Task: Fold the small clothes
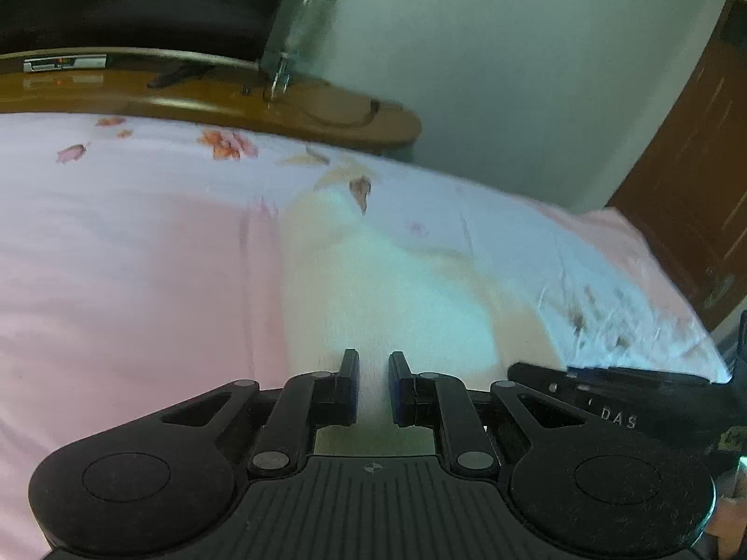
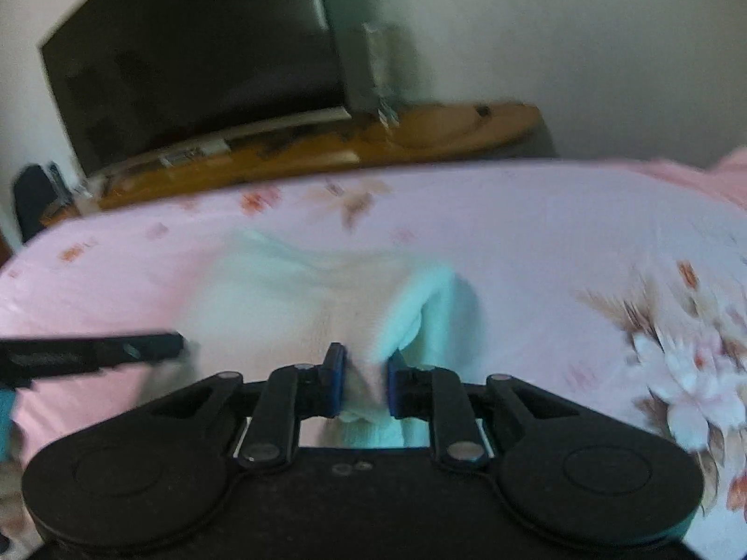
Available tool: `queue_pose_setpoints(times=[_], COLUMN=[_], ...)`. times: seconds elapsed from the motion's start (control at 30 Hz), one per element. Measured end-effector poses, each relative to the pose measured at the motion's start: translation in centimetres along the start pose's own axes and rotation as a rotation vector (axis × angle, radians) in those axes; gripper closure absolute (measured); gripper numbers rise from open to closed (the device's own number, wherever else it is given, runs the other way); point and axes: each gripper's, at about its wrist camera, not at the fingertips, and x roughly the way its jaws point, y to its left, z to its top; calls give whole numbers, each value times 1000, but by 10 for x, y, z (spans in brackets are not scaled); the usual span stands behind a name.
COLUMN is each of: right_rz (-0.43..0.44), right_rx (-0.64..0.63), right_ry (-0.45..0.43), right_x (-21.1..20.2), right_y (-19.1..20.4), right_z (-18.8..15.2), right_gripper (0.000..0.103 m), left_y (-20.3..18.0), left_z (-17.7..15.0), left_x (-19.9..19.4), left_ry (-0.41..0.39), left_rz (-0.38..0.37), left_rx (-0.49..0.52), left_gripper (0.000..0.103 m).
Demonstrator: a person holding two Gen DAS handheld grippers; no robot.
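A small white soft cloth (image 2: pixel 327 289) lies on a bed with a pink sheet with flowers (image 2: pixel 537 242); the right hand-held gripper (image 2: pixel 363 380) pinches a bunched edge of the cloth; the left hand-held gripper (image 1: pixel 373 387) sits over the same cloth (image 1: pixel 373 280) with a narrow gap, and I cannot tell if it grips; behind the bed stands a long shiny brown wooden desk (image 2: pixel 467 135) with a big dark screen (image 2: pixel 196 56), by a pale wall (image 1: pixel 513 70); a brown wooden door (image 1: pixel 691 163) is at the right.

Left gripper (image 1: pixel 373 385) low, jaws narrowed, pale fabric between them. Right gripper (image 2: pixel 365 380) alongside, jaws pinching fabric. Both point forward, side by side.
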Motion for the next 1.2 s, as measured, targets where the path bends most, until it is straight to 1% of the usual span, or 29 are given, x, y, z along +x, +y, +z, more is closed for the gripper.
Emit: queue_pose_setpoints(times=[0.03, 0.07, 0.13, 0.2, 0.27, 0.33, 0.4, 0.47, 0.53, 0.6, 0.67, 0.73, 0.77, 0.8, 0.87, 0.97, 1.1, 1.2], right_rz=[4, 5, 10, 0, 29, 47, 65, 26, -21, -23, 2, 39, 44, 39, 17, 3, -39, -65], right_rx=[9, 33, 83, 92, 98, 69, 46, 22, -6, -13, 18, 65, 84, 97, 105, 106, 76, 63], right_ry=[2, -8, -32, -77, -113, -115, -89, -53, 3, -4, -3, -44, -61, -78, -96, -110, -91, -12], right_x=[2, -1, -14, -36, -52, -56, -47, -34, -19, -18, -22, -29, -31, -31, -24, -6, 20, 47], right_y=[-1, -2, -5, -5, 0, 14, 25, 29, 27, 26, 26, 21, 18, 16, 13, 10, 11, 10], right_z=[-1, -1, 3, 3, 1, 1, -2, -8, -19, -24, -17, -6, 0, 5, 19, 37, 46, 39], right_gripper=[78, 77, 73, 72, 71, 69, 69, 69, 71, 71, 71, 69, 68, 66, 62, 62, 64, 66], left_y=[-1, -2, -5, -6, -7, -11, -17, -20, -23, -26, -30, -38, -40, -42, -41, -36, -38, -37], left_z=[0, 1, 8, 17, 23, 26, 24, 20, 17, 19, 24, 32, 36, 40, 48, 56, 58, 57], left_x=[-2, -5, -13, -15, -7, 4, 18, 27, 31, 28, 24, 20, 20, 22, 30, 42, 57, 65], left_ry=[-3, -10, -34, -52, -44, -32, -7, 2, 5, 14, 21, 0, -11, -16, 0, 7, 28, 36], left_rz=[6, 12, 20, 22, 29, 36, 53, 73, 79, 99, 121, 163, 179, 195, 212, 230, 255, 254], left_rx=[7, 10, 26, 33, 20, 22, 46, 68, 88, 77, 69, 101, 118, 132, 124, 101, 128, 133], left_gripper=[90, 90, 90, 89, 89, 89, 89, 89, 90, 89, 89, 89, 89, 89, 89, 89, 89, 89])
